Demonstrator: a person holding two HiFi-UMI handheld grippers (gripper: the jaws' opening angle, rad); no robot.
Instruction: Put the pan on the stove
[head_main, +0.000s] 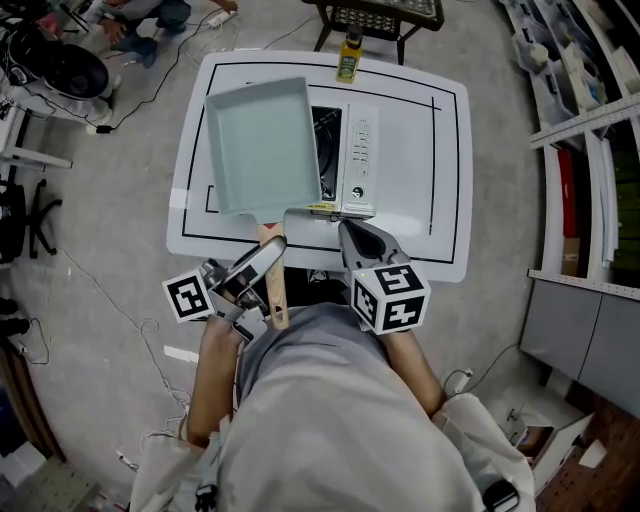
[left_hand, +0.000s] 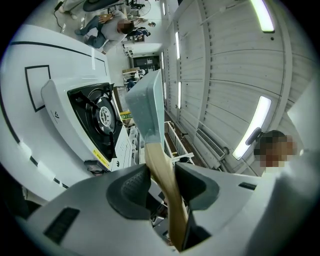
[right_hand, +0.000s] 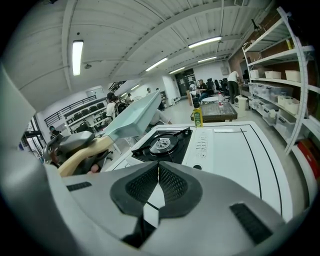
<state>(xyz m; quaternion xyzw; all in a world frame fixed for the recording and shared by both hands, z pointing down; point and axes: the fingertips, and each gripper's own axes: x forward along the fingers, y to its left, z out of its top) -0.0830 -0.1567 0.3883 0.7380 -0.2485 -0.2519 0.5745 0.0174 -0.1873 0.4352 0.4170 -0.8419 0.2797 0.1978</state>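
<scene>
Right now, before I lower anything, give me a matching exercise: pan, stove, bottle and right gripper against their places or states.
Things:
1 pan
2 stove
3 bottle
4 right gripper

Places or states:
A by the far edge of the table
B shut, nothing between its jaws
C held up by its wooden handle in the left gripper
D standing on the table

Pairs: 1-C, 2-D, 3-A, 4-B

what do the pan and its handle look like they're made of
The pan: pale mint rectangular body with a smooth matte look, probably coated metal; the kind of coating can't be told. Its handle: light tan and unpainted-looking, likely wood.
</scene>
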